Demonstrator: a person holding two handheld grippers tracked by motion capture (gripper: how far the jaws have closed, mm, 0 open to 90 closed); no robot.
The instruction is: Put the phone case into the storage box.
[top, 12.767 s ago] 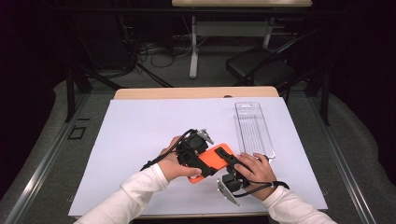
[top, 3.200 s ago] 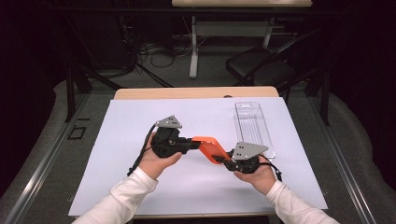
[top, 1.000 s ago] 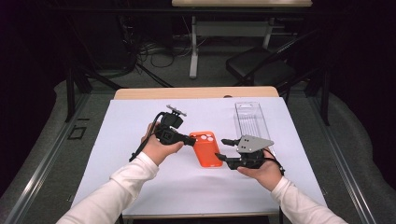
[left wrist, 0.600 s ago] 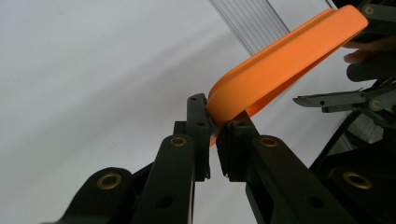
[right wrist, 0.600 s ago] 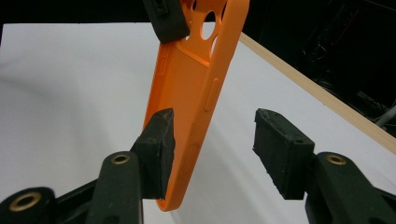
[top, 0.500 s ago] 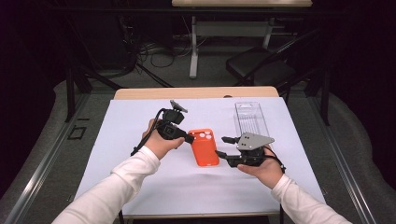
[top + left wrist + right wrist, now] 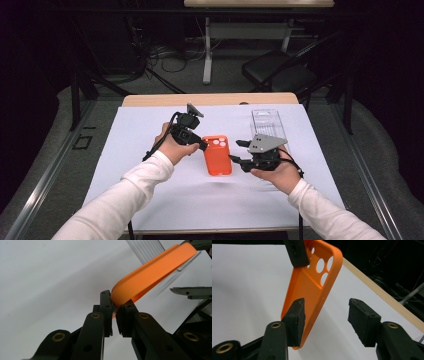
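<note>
Your left gripper (image 7: pixel 113 315) has its jaws clamped on the top edge of the orange phone case (image 7: pixel 217 155), near the corner with the camera holes — the pinch is thin, just the rim of the case between the pads. Your right gripper (image 7: pixel 325 320) stands with its jaws apart and nothing pressed between them; one finger (image 7: pixel 295 315) sits in front of the case's lower end, whether touching it I cannot tell, and the other hangs free off to the side. The case itself hangs tilted just above the white table sheet (image 7: pixel 150 195), between your two hands, with the clear plastic package (image 7: pixel 267 122) lying beyond your right hand.

To do this step well, I judge you should keep the left grip steady and not twist, since so narrow a bite could slip. Bring the right jaws square around the lower edge before closing — and close slowly, so the soft case does not buckle or spring out.
</note>
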